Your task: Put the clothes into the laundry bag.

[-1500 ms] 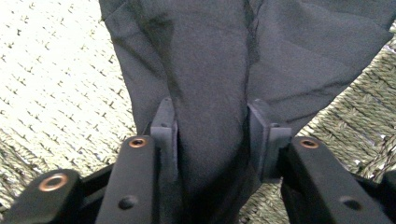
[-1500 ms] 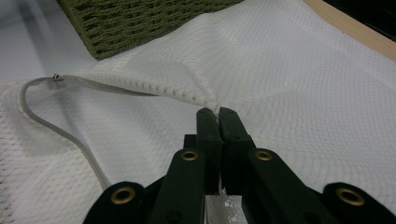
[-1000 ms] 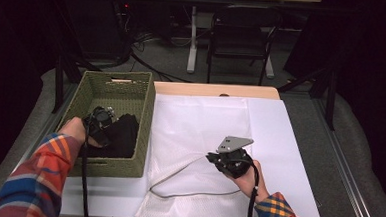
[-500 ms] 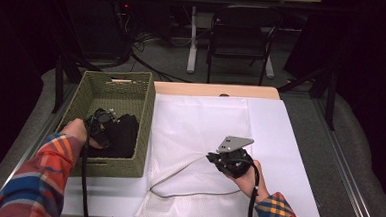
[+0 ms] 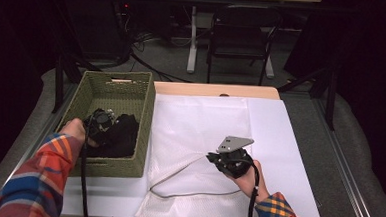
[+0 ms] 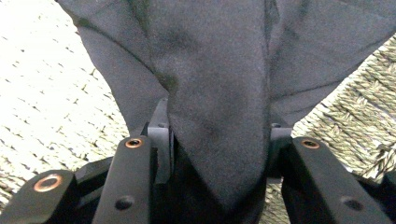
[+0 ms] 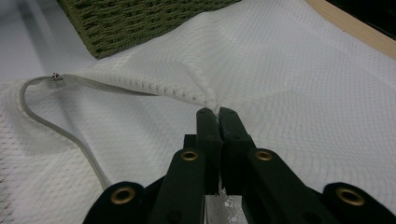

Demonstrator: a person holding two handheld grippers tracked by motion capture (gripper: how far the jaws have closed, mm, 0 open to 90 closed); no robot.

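High view, nearest edge first: plaid sleeves entering from 6 o'clock. Right gripper point(image 5: 213, 157) low on the white mesh bag point(image 5: 199, 134), jaws pressed fully together on a pinch of the bag's upper layer beside its grey-edged opening point(image 5: 186, 193), lifting that layer into a small ridge. Bag spread flat over the white surface point(image 5: 293, 159), opening toward 6 o'clock, closed end toward 12 o'clock. At 9 o'clock from the bag, touching its edge, green woven basket point(image 5: 114, 87), with the left gripper point(image 5: 111, 126) reaching down inside it. Dark garment point(image 5: 122, 137) bunched in the near half of the basket, against its right wall. Beyond the surface at 12 o'clock, dim table legs and cables on the floor.

Left gripper view, close up: jaws just closed partway, a thick fold of the dark garment point(image 6: 215, 93) clamped between them, pads pressing its sides; woven basket floor point(image 6: 56, 70) behind.

Right gripper view: jaw tips meeting on mesh point(image 7: 280, 74), zip edge point(image 7: 56, 121) curving off at 9 o'clock, basket corner point(image 7: 140, 21) at 11 o'clock.
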